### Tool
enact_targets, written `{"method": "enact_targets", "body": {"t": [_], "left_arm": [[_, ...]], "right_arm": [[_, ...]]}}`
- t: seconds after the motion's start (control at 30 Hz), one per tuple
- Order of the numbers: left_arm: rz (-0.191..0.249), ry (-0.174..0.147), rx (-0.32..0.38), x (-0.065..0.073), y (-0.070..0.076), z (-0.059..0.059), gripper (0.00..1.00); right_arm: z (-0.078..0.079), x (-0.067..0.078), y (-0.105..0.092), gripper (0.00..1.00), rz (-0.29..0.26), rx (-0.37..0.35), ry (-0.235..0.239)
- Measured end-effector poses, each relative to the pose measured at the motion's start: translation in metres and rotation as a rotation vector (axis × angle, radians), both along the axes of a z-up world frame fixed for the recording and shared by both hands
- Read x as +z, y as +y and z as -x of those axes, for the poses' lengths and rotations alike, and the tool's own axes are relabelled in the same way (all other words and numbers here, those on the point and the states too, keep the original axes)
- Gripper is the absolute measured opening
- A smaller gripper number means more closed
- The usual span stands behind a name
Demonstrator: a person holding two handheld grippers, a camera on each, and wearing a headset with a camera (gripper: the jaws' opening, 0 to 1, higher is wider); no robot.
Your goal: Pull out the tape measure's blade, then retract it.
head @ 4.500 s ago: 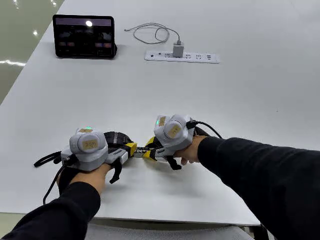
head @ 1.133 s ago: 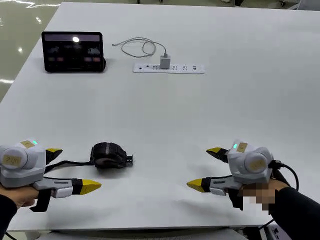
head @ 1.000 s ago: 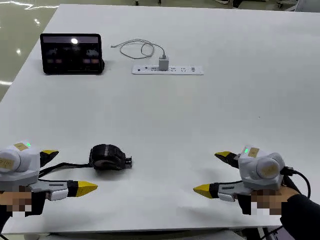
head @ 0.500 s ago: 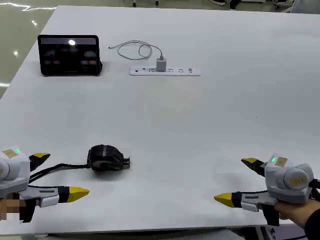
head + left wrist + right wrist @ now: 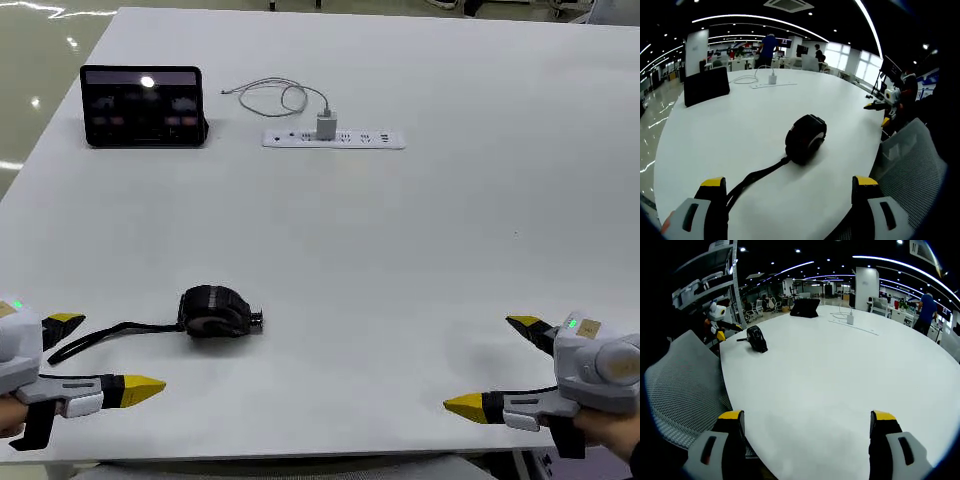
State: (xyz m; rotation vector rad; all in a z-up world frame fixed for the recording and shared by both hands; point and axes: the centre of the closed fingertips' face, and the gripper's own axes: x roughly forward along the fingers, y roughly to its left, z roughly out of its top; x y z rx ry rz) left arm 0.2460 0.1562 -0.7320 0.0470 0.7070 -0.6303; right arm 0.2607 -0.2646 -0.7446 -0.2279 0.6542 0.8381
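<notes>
Tape measure: the black tape measure (image 5: 215, 312) lies on the white table (image 5: 420, 230), near its front edge; the blade seems to be fully inside.
Strap: the strap (image 5: 110, 331) runs from the tape measure toward the left gripper (image 5: 105, 352).
Left gripper: jaws wide apart, empty, left of the tape measure.
Right gripper: the right gripper (image 5: 490, 363) is wide and empty, well to the right of the tape measure.
Risk: I think a jaw may catch the strap and drag the tape measure over the edge.
Surface: smooth and bare around the tape measure; a tablet (image 5: 143, 105) and a power strip (image 5: 335, 139) lie far behind it.
Room: a large open office with ceiling lights.
</notes>
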Motion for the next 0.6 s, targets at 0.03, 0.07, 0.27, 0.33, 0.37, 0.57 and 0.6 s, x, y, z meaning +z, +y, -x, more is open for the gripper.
{"method": "enact_targets", "body": {"t": [0.03, 0.07, 0.27, 0.33, 0.37, 0.57, 0.6], "left_arm": [[0.007, -0.004, 0.004, 0.0015, -0.0002, -0.0004, 1.00], [0.010, -0.010, 0.008, 0.0024, 0.0001, -0.0009, 1.00], [0.018, -0.014, 0.014, 0.0044, -0.0002, -0.0032, 1.00], [0.020, -0.017, 0.020, 0.0065, 0.0001, -0.0038, 1.00], [0.024, -0.017, 0.019, 0.0063, -0.0003, -0.0039, 1.00], [0.023, -0.011, 0.012, 0.0054, -0.0013, -0.0015, 1.00], [0.022, -0.010, 0.013, 0.0050, -0.0012, -0.0015, 1.00]], "right_arm": [[-0.0003, -0.0003, 0.0004, 1.00, 0.001, 0.000, 0.001], [-0.0003, -0.0003, 0.0013, 1.00, 0.000, 0.002, 0.002], [0.0007, -0.0031, 0.0019, 1.00, 0.022, 0.012, 0.007], [0.0016, -0.0035, 0.0021, 0.99, 0.015, 0.009, 0.018], [0.0021, -0.0036, 0.0026, 0.99, 0.010, 0.009, 0.022], [0.0007, -0.0061, -0.0003, 1.00, 0.017, 0.003, 0.021], [0.0008, -0.0070, -0.0006, 0.99, 0.015, 0.002, 0.025]]}}
